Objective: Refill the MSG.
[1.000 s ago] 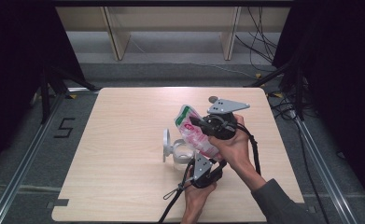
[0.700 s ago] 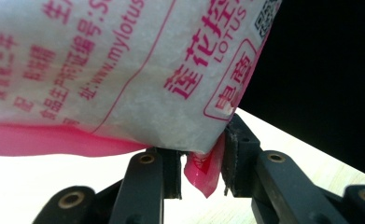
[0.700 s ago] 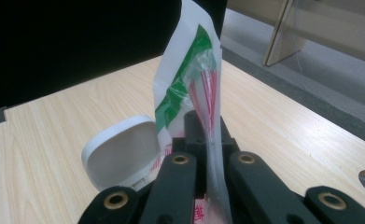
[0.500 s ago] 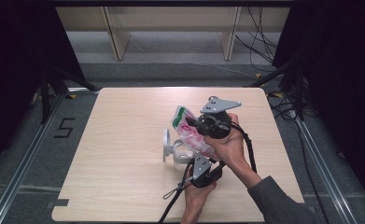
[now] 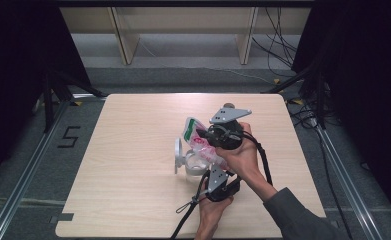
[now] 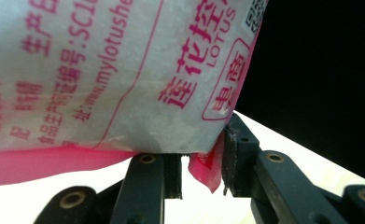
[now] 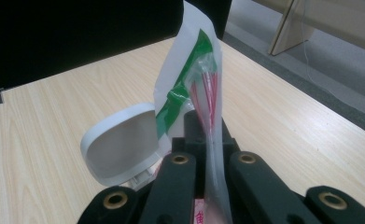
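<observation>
I see my right hand-held gripper (image 7: 207, 140) pinching the thin edge of a clear plastic bag (image 7: 196, 79) with green print; a white lid (image 7: 119, 142) stands beside it on the table (image 7: 54, 107).

floor (image 5: 148, 80): grey | shelf legs (image 5: 123, 40): pale wood | cables (image 5: 283, 45): black | sides: dark
</observation>
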`<state>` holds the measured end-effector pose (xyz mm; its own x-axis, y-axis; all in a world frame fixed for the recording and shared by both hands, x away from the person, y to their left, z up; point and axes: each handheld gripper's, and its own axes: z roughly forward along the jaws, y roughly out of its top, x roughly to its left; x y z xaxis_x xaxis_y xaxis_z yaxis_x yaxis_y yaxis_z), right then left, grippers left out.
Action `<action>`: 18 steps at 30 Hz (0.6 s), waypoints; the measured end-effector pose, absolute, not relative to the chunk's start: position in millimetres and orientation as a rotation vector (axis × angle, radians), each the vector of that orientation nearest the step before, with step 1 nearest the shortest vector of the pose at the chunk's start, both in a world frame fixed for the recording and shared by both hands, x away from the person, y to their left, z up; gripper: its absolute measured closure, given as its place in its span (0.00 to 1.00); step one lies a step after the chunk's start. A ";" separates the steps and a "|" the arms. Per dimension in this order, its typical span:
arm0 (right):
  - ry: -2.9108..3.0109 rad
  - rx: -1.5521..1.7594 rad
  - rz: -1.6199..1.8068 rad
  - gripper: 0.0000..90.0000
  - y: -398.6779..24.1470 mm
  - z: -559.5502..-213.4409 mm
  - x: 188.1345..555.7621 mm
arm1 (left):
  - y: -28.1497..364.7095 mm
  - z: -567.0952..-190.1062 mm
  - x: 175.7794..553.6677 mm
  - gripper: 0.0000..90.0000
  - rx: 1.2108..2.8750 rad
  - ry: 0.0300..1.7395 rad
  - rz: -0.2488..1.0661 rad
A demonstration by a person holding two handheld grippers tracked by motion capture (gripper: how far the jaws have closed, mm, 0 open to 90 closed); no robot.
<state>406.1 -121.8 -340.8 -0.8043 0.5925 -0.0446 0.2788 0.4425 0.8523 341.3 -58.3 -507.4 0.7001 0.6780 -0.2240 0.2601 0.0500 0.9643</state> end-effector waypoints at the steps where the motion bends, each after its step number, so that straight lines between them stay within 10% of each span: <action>1: 2.368 0.747 1.305 1.00 -121.4 -341.0 406.2 | -58.3 -507.6 341.2 0.79 1.521 0.802 0.374; 18: 2.359 0.744 1.307 1.00 -120.9 -342.1 408.0 | -57.7 -507.7 341.3 0.79 1.525 0.797 0.372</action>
